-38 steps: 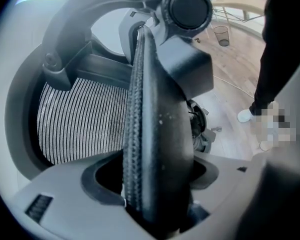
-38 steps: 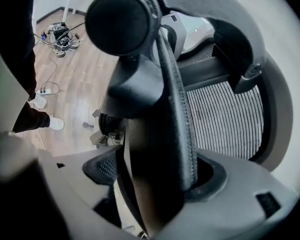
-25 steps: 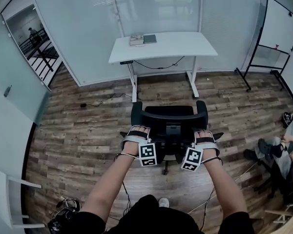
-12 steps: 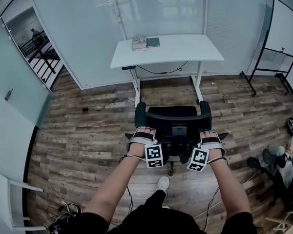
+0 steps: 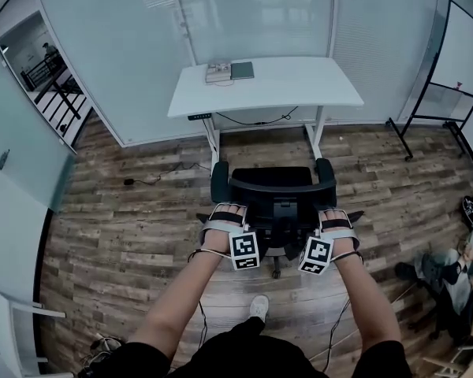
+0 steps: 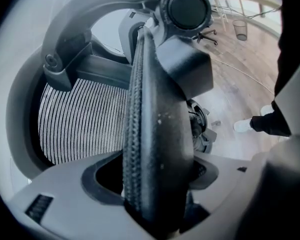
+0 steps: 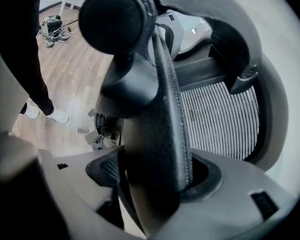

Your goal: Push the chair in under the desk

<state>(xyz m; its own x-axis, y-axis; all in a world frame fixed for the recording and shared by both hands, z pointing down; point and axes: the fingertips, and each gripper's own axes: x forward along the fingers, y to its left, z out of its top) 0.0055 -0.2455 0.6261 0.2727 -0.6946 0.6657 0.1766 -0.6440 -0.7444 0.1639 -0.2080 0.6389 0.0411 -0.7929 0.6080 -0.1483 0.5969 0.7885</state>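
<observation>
**Chair.** The black chair [image 5: 282,186] stands on the wooden floor [image 5: 126,227] in front of the white worktop [image 5: 299,81]. Its backrest faces the person and its two armrests point toward the worktop. It lines up roughly between the worktop's two legs. The seat is not under the top. From this steep angle the armrest tips appear close to the legs' feet, though contact cannot be confirmed.

**Left hand-held gripper** [image 5: 225,210]. It is clamped on the left edge of the backrest. Its own view shows the padded rim filling the gap between the jaws, with the mesh panel [image 6: 85,119] to one side.

**Right hand-held gripper** [image 5: 332,213]. It is clamped on the right edge of the backrest, and the rim fills its gap in the same way. These jaws have just been closing a little on that rim.

**Surroundings.** A dark flat book or tablet [image 5: 242,70] and a small pale box [image 5: 218,72] lie side by side at the far edge of the worktop. A cable [image 5: 256,120] hangs beneath it. A whiteboard [image 5: 461,53] on a stand is at the right. A seated person [image 5: 457,266] is partly visible at the right edge.
</observation>
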